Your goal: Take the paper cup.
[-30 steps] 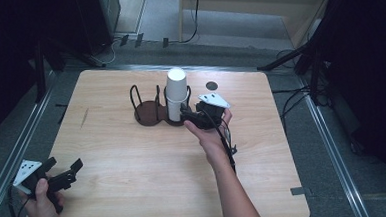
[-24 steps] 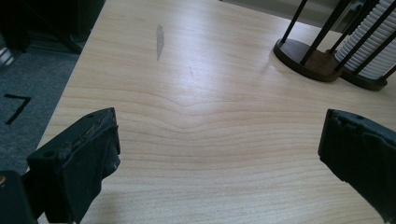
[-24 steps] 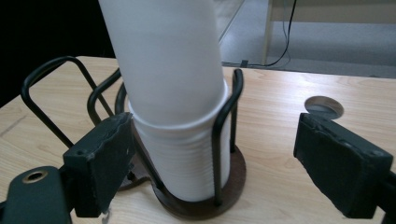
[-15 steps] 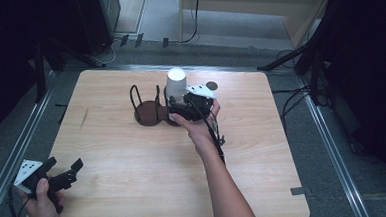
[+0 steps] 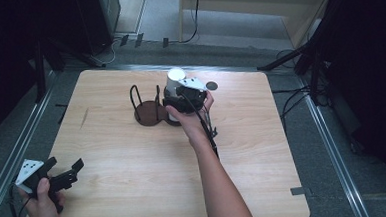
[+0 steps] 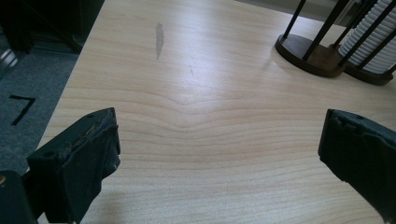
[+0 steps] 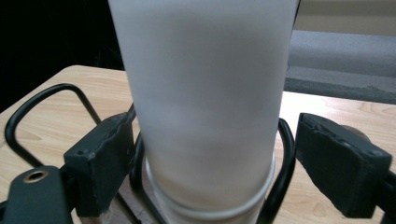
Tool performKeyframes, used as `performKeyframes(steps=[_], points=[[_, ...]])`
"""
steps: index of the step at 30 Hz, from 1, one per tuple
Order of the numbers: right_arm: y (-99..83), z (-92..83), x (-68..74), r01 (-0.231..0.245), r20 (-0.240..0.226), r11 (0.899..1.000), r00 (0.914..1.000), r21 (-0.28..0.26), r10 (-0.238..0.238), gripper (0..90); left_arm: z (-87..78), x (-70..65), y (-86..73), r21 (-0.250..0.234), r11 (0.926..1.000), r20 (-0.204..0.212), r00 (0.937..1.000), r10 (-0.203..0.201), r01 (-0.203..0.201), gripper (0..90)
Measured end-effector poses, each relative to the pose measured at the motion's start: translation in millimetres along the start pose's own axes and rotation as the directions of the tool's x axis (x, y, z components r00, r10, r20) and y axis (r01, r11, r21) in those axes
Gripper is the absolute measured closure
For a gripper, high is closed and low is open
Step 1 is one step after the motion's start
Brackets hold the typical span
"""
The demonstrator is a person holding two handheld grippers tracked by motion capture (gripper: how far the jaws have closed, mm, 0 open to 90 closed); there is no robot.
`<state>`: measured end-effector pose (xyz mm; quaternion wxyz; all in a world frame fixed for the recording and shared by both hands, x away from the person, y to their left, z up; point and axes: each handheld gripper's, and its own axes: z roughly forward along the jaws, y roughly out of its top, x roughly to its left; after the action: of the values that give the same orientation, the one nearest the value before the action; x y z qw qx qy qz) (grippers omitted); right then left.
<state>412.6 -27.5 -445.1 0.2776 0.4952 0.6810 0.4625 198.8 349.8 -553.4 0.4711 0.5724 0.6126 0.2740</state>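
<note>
A tall stack of white cups (image 5: 175,78) stands in the right ring of a dark two-ring wire holder (image 5: 148,113) at the far middle of the wooden table (image 5: 135,191). My right gripper (image 5: 173,107) is open, its jaws standing either side of the stack's lower part. In the right gripper view the stack (image 7: 205,93) rises between the pads; the right pad (image 7: 341,163) stands clear of it and the left pad (image 7: 100,163) lies close beside it. My left gripper (image 5: 64,168) hovers open at the near left corner, nothing between its jaws (image 6: 217,154).
The holder's left ring (image 6: 308,53) holds nothing, its wire loops upright. A small dark disc (image 5: 211,86) lies on the table right of the stack. Metal rails (image 5: 13,158) and cables (image 5: 301,103) run along the floor beside the table.
My right gripper has moved left, from beside the cup stack to straddling its lower part. The left gripper has stayed put.
</note>
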Motion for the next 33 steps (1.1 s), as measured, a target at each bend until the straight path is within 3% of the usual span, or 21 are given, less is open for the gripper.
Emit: performKeyframes(steps=[2, 5, 8, 13, 33], points=[[1.5, 5.0, 0.9, 0.026, 0.004, 1.0, 0.9997, 0.001, -0.026, 14.4, 0.3, -0.8, 0.1, 0.004, 1.0, -0.002, 1.0, 0.008, -0.008, 0.0], [2.0, 8.6, 1.2, 0.031, 0.013, 0.999, 0.9994, 0.008, -0.031, 15.1, 0.8, -1.7, 0.2, 0.007, 0.9998, -0.004, 0.9999, 0.016, -0.016, 0.0], [1.5, 11.4, 5.4, 0.042, 0.016, 0.999, 0.999, -0.008, -0.042, 22.7, 0.8, -1.2, 0.3, 0.007, 0.9999, -0.003, 0.9999, 0.011, -0.011, 0.0], [0.7, 11.9, 10.3, 0.061, 0.04, 0.998, 0.9974, -0.021, -0.06, 24.0, 0.9, -1.1, 0.3, 0.008, 0.9999, -0.003, 0.9999, 0.01, -0.01, 0.0], [14.6, 4.6, 10.7, 0.065, 0.058, 0.997, 0.9964, -0.037, -0.063, 27.5, 1.1, -0.7, 0.4, 0.004, 0.9999, 0.009, 0.9999, 0.011, -0.011, 0.0]])
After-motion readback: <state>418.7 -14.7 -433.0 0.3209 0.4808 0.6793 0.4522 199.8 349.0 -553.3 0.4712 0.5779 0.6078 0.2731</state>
